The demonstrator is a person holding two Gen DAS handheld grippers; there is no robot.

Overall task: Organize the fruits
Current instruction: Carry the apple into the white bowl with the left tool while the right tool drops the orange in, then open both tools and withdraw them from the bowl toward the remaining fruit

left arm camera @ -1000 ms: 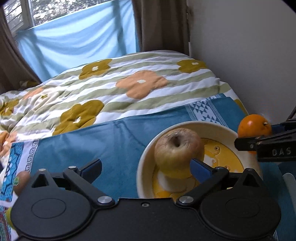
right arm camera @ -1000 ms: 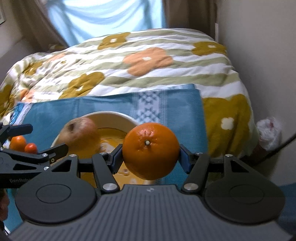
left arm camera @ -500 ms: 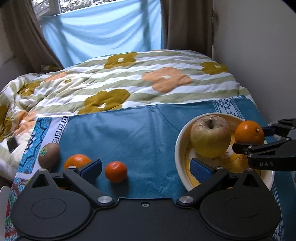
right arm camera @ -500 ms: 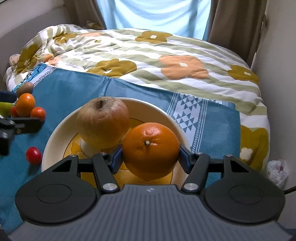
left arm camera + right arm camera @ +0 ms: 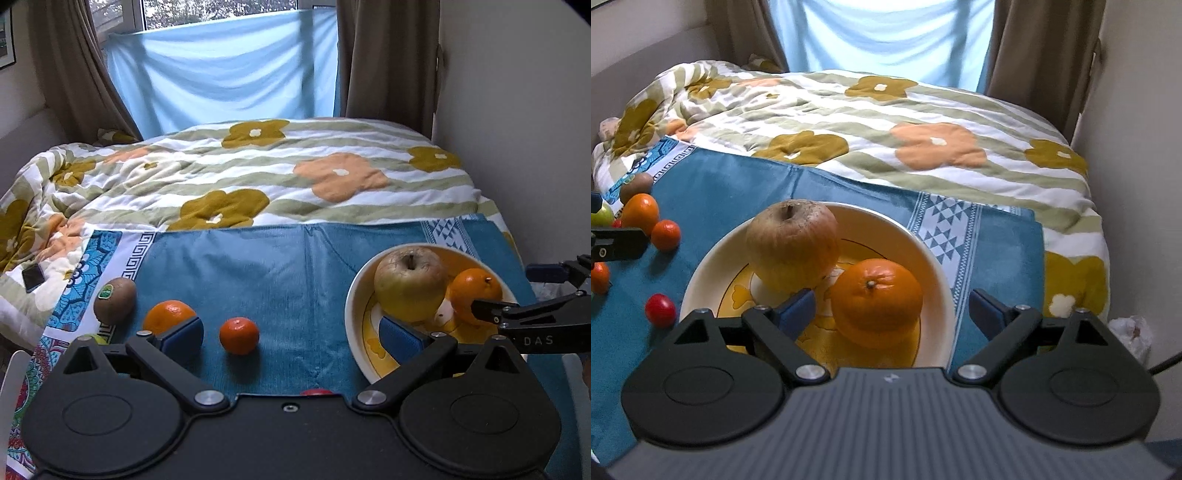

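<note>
A cream bowl point(image 5: 938, 273) with a yellow inside sits on a blue cloth point(image 5: 277, 266). It holds a big yellowish apple point(image 5: 792, 243) and an orange point(image 5: 875, 302) side by side. My right gripper point(image 5: 892, 308) hovers low over the bowl's near side, its jaws opening wide. The orange rests between them with a gap to each pad. My left gripper point(image 5: 291, 336) is open and empty, above the cloth left of the bowl. A small mandarin point(image 5: 239, 335) lies on the cloth beyond its fingers. Further left lie a second orange point(image 5: 168, 315) and a kiwi point(image 5: 114, 301).
A red cherry tomato point(image 5: 659, 310) lies on the cloth left of the bowl, and a green fruit point(image 5: 602, 216) shows at the far left. A flowered duvet point(image 5: 332, 177) covers the bed behind, with a phone point(image 5: 33, 277) on it. A wall stands close on the right.
The right jaws have spread apart and the orange they gripped now sits in the bowl beside the apple. The left gripper has drawn back and left, bringing the loose fruits into view.
</note>
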